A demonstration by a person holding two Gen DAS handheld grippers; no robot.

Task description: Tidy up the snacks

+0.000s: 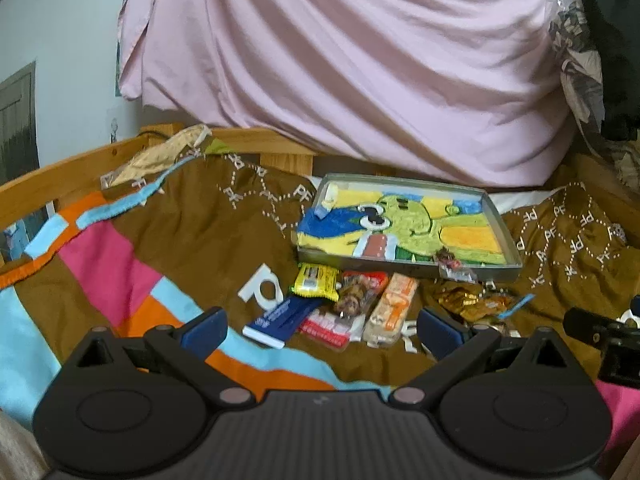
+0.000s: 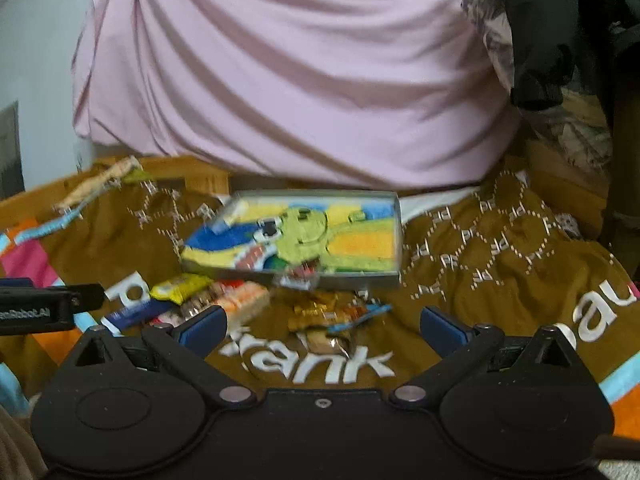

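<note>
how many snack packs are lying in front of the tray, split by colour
yellow pack: 1
dark blue bar: 1
red and white pack: 1
clear pack of brown snacks: 1
orange and white pack: 1
gold wrapped pile: too blurred to count
total: 5 clear packs, plus the pile

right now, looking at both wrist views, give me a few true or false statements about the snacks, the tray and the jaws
1. The left gripper has its jaws spread with nothing between them. True.
2. The right gripper is clamped on a snack. False: its jaws are apart and empty.
3. The yellow packet lies inside the tray. False: it lies on the brown blanket just in front of the tray.
4. The blue bar lies on the blanket, beside the other wrapped snacks. True.
5. The tray's floor shows a colourful cartoon picture. True.
</note>
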